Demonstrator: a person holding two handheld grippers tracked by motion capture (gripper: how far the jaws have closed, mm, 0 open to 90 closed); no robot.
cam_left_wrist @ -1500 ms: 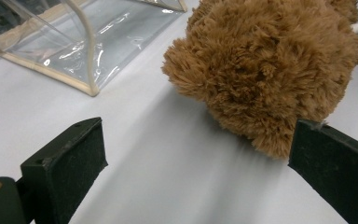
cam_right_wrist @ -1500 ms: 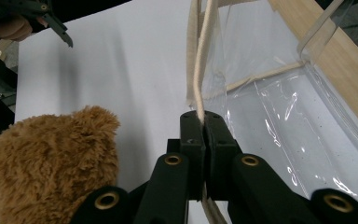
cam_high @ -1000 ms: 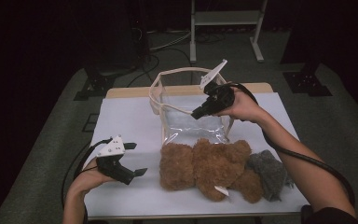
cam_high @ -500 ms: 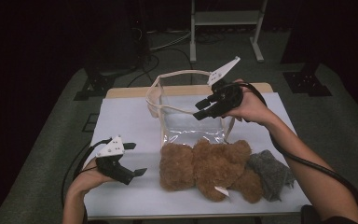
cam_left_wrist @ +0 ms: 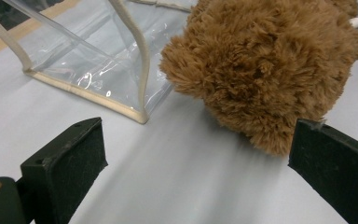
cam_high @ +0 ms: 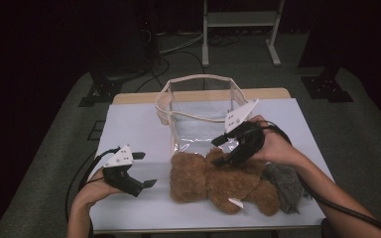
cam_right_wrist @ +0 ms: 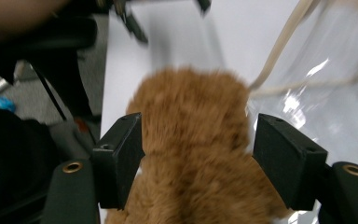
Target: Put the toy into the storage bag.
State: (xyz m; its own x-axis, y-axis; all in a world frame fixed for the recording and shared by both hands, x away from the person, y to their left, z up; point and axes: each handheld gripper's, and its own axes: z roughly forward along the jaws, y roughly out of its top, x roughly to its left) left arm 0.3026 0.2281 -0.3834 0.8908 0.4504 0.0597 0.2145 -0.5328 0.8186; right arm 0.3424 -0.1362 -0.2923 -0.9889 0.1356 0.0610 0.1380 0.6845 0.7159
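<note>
The left gripper [cam_high: 146, 169] rests released on the white table [cam_high: 139, 124], the brown plush teddy bear [cam_left_wrist: 265, 70] lying just beyond its fingers [cam_left_wrist: 70, 161]. Soft, light and squashy, the bear should take a pinch mid-body. The right gripper [cam_high: 218, 149] has just been opening; its view shows the bear between unpressed fingers [cam_right_wrist: 121, 154], the clear plastic tote bag [cam_right_wrist: 335, 79] beside them.
</note>
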